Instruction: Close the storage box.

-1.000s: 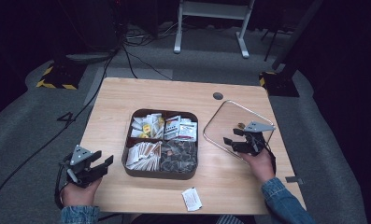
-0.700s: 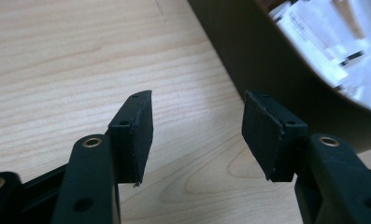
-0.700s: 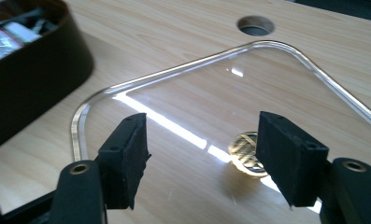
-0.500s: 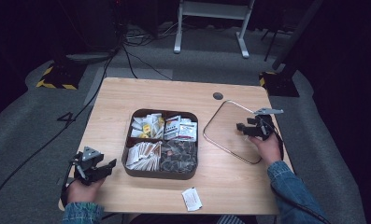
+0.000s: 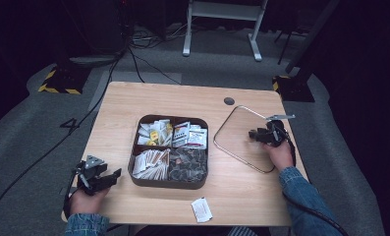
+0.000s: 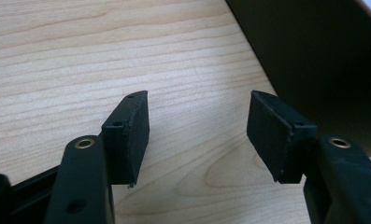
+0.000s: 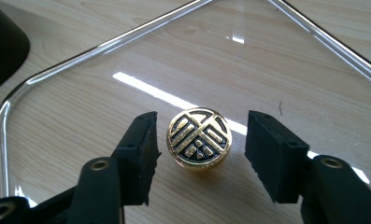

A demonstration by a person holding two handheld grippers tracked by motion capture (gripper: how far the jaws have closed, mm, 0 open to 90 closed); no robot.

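Note:
A dark square box [image 5: 168, 184] with four compartments of packets sits mid-table. To its right lies a glass lid [image 5: 236, 135] with a metal rim, flat on the wood. My right gripper [image 5: 255, 134] is over the lid. In the right gripper view it [image 7: 202, 123] stands open, one jaw on each side of the lid's round gold knob [image 7: 199, 137], with small gaps to it. My left gripper [image 5: 115, 174] is low at the front left, open and holding nothing [image 6: 197, 102], with the box wall [image 6: 323, 56] just off its right jaw.
A loose white packet [image 5: 201, 209] lies near the table's front edge, below the box. A round dark grommet [image 5: 229, 101] is set in the tabletop behind the lid. Cables and a stand's legs lie on the floor beyond the far edge.
My right gripper has moved farther up over the lid and now straddles its knob. The left gripper has barely shifted near the front left corner.

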